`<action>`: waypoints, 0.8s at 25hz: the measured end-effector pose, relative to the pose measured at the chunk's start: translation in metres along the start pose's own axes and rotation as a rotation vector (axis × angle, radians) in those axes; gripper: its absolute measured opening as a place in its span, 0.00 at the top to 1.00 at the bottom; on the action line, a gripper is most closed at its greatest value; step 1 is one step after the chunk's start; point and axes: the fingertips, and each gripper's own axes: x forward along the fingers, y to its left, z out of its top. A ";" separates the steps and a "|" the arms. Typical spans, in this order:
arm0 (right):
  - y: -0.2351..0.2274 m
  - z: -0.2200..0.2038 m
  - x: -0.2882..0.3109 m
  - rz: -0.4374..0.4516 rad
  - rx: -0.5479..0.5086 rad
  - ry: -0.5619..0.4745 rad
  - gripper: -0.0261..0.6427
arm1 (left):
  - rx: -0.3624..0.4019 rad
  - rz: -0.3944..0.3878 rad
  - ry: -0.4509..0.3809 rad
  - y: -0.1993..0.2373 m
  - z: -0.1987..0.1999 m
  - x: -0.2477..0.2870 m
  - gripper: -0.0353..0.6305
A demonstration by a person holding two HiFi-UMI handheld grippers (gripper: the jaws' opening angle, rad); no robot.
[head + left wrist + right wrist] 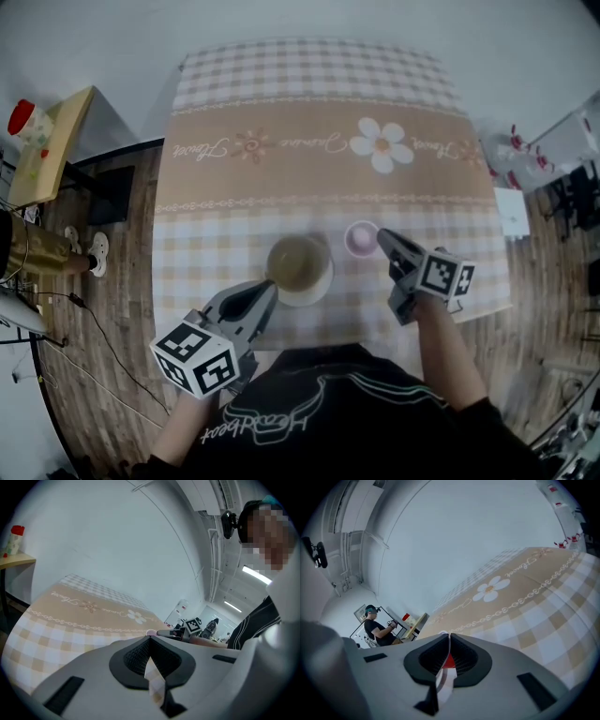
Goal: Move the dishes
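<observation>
A white bowl [300, 264] with a tan inside sits near the front of the checked tablecloth [319, 141]. My left gripper [270, 289] reaches its near left rim. In the left gripper view the jaws [150, 640] are shut on a thin cream edge, the bowl's rim. To the right of the bowl stands a small pink cup [361, 238]. My right gripper [382, 240] is at the cup's right rim, and in the right gripper view the jaws [448, 638] are shut on a thin white and red rim. The left gripper view also shows the pink cup [151, 633] beyond the jaws.
A flower print [382, 144] lies on the cloth's tan band further back. At the far left a wooden side table [52, 141] holds a red-lidded jar [26, 119]. Cables [84, 328] run over the wood floor. Another person [377, 629] sits far off in the right gripper view.
</observation>
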 end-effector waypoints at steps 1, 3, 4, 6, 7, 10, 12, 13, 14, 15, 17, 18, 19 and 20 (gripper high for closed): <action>-0.005 -0.002 0.001 -0.010 0.015 0.002 0.92 | 0.000 -0.001 0.003 0.000 0.000 0.001 0.95; -0.012 -0.003 0.001 -0.023 0.035 -0.001 0.92 | 0.002 -0.001 0.007 0.000 0.000 0.002 0.95; -0.015 -0.002 0.001 -0.028 0.041 -0.007 0.92 | 0.003 -0.001 0.007 0.000 0.000 0.002 0.95; -0.019 -0.001 0.001 -0.037 0.049 -0.017 0.92 | 0.005 0.000 0.009 0.001 0.000 0.002 0.95; -0.020 0.000 0.001 -0.039 0.052 -0.021 0.92 | 0.005 0.000 0.010 0.001 0.000 0.003 0.95; -0.020 0.001 0.002 -0.032 0.072 -0.030 0.92 | 0.005 0.000 0.016 0.002 -0.001 0.003 0.95; -0.019 0.002 0.003 -0.032 0.073 -0.033 0.92 | 0.005 -0.001 0.017 0.003 0.000 0.003 0.95; -0.019 0.002 0.003 -0.033 0.071 -0.037 0.92 | 0.007 -0.003 0.016 0.003 0.001 0.003 0.95; -0.018 0.004 0.002 -0.034 0.068 -0.043 0.92 | 0.009 -0.005 0.014 0.002 0.002 0.003 0.95; -0.018 0.006 0.001 -0.039 0.063 -0.050 0.92 | 0.012 -0.007 0.011 0.002 0.003 0.003 0.95; -0.016 0.011 -0.003 -0.058 0.034 -0.068 0.89 | 0.016 -0.010 0.009 0.001 0.004 0.003 0.95; -0.014 0.014 -0.006 -0.072 -0.003 -0.075 0.87 | 0.017 -0.011 0.009 0.001 0.004 0.003 0.95; -0.010 0.018 -0.010 -0.087 -0.056 -0.081 0.86 | 0.017 -0.011 0.010 0.001 0.003 0.003 0.95; -0.005 0.022 -0.014 -0.098 -0.115 -0.086 0.86 | 0.015 -0.010 0.011 0.002 0.003 0.002 0.95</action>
